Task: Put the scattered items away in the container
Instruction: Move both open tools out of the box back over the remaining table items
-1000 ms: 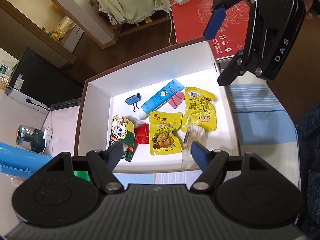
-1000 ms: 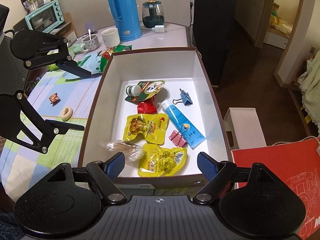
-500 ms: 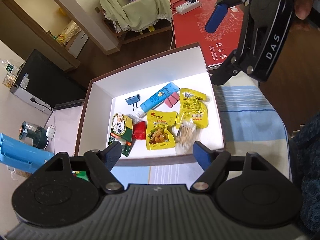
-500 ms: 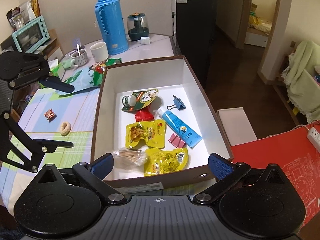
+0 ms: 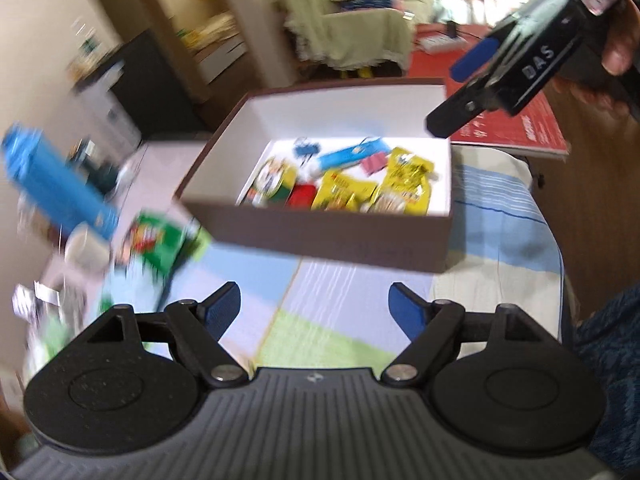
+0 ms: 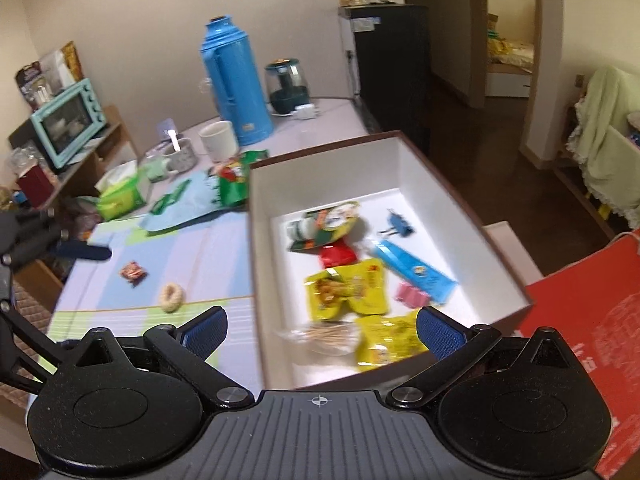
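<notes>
**Two items lie outside the box**

Two small things rest on the striped tablecloth [image 6: 120, 248] left of the brown box [image 6: 404, 138]: a red-wrapped candy [image 6: 133, 272] and, just nearer, a pale ring-shaped snack [image 6: 172, 298]. Inside the white-lined box lie a blue tube [image 6: 414, 270], a blue binder clip [image 6: 398, 224], pink clips [image 6: 412, 295], two yellow snack pouches [image 6: 348, 290], a red packet [image 6: 338, 255], a green-labelled packet [image 6: 320, 226] and a bag of toothpicks [image 6: 326, 336]. The left gripper [image 5: 314, 310] hovers over the cloth short of the box, fingers wide and empty. The right gripper [image 6: 322, 330] hangs over the box's near edge, fingers wide, holding nothing. A blue thermos [image 6: 234, 80] stands behind.
</notes>
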The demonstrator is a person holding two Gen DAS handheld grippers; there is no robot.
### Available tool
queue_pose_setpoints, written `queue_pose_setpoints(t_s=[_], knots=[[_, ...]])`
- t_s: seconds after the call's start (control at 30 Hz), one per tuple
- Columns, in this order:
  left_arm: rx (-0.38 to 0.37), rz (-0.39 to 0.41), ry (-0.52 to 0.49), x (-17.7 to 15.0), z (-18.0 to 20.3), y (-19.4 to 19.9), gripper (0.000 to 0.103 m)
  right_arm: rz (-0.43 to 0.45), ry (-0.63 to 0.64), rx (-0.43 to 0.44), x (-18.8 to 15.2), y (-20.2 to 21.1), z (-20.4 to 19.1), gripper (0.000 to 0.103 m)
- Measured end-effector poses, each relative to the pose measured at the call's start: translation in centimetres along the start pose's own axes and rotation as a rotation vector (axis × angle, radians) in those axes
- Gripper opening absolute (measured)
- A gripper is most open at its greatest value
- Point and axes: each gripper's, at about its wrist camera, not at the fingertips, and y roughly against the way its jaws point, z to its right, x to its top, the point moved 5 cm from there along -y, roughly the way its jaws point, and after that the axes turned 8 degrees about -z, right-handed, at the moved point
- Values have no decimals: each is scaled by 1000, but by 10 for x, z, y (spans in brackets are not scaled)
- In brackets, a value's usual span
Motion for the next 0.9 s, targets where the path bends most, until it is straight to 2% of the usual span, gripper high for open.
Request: queue_pose_setpoints(t_s=[0.2,0.33,0.6,0.9], knots=[[27,-54,223,-66,-32,9,79,-11,35,38,-1,-15,-36,103],[56,-92,320,-102,-50,14,79,-25,61,60,-2,-27,-59,103],[87,-111,413,-144,-77,16,79,-32,98,98,-1,-50,-104,103],[83,-121,452,-169,-103,5,78,-114,157,112,-7,-90,-142,103]])
